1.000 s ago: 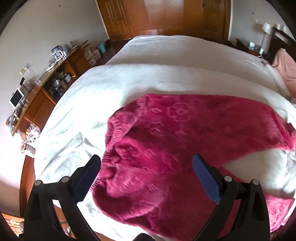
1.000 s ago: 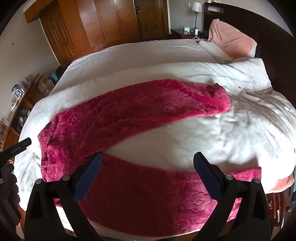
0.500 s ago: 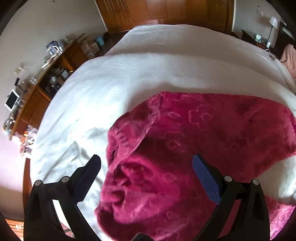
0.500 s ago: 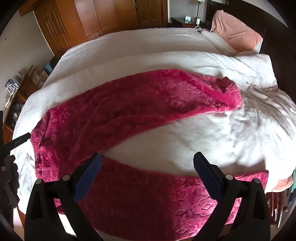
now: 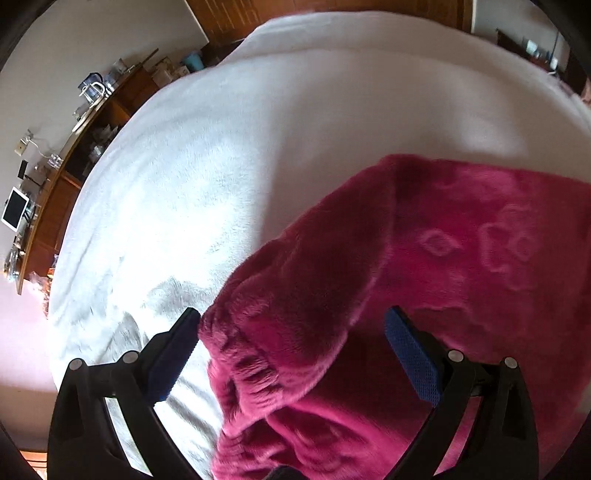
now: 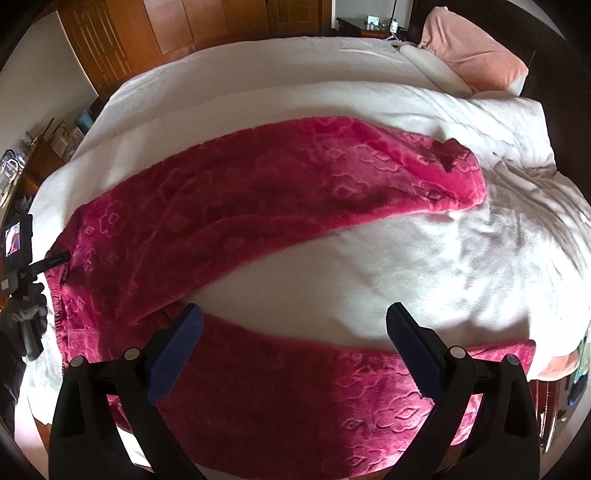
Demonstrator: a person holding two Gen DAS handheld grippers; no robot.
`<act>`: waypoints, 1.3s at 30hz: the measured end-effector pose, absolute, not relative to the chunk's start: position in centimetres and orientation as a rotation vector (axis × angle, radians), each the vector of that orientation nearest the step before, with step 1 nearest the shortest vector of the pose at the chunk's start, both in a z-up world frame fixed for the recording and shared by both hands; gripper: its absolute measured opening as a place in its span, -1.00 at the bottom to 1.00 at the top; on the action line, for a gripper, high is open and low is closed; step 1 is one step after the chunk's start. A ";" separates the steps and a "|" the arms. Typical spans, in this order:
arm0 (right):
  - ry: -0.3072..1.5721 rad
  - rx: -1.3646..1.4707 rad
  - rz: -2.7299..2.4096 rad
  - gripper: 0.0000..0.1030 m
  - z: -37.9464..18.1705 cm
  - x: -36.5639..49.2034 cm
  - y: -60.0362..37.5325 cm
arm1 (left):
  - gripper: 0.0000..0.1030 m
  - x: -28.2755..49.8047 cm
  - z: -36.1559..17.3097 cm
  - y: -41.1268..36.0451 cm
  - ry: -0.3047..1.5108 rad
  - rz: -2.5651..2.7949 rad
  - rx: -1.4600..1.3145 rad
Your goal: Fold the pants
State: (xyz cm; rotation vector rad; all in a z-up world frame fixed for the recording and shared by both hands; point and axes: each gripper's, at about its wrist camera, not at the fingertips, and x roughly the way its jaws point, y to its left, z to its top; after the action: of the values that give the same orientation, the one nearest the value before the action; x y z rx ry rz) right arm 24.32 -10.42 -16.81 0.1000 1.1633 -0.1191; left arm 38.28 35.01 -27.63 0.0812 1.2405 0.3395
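Magenta fleece pants (image 6: 236, 206) with an embossed flower pattern lie spread on a white bed, legs splayed apart: one leg runs to the far right, the other (image 6: 369, 398) lies along the near edge. The waistband is at the left. My left gripper (image 5: 291, 332) is open, close over the bunched waistband corner (image 5: 280, 332), which sits between its blue pads. My right gripper (image 6: 293, 332) is open and empty, above the crotch gap between the two legs. The left gripper's body shows at the left edge of the right wrist view (image 6: 22, 251).
The white bedcover (image 6: 461, 258) is wrinkled at the right. A pink pillow (image 6: 472, 59) lies at the head. A cluttered wooden sideboard (image 5: 55, 177) runs along the left wall. Wooden wardrobes (image 6: 184, 29) stand beyond the bed.
My left gripper has moved forward and down to the waistband corner, which now fills its view. My right gripper has dropped a little closer to the pants. Both stay open.
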 end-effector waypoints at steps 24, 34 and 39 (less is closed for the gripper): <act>1.112 0.298 -0.372 0.94 -18.6 39.1 -37.2 | -0.79 36.2 -21.9 36.8 1.246 0.357 -0.143; 1.289 0.408 -0.320 0.94 -26.6 51.1 -46.6 | -0.81 35.8 -19.9 34.4 1.251 0.444 -0.134; 1.352 0.489 -0.282 0.57 -29.6 52.5 -48.9 | -0.82 36.1 -19.0 33.2 1.242 0.472 -0.132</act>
State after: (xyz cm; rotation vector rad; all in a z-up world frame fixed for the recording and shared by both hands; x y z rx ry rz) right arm 52.53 -48.94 -29.59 0.4891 1.3520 -0.2817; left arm 36.06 33.21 -18.97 -0.1319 1.2424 0.4719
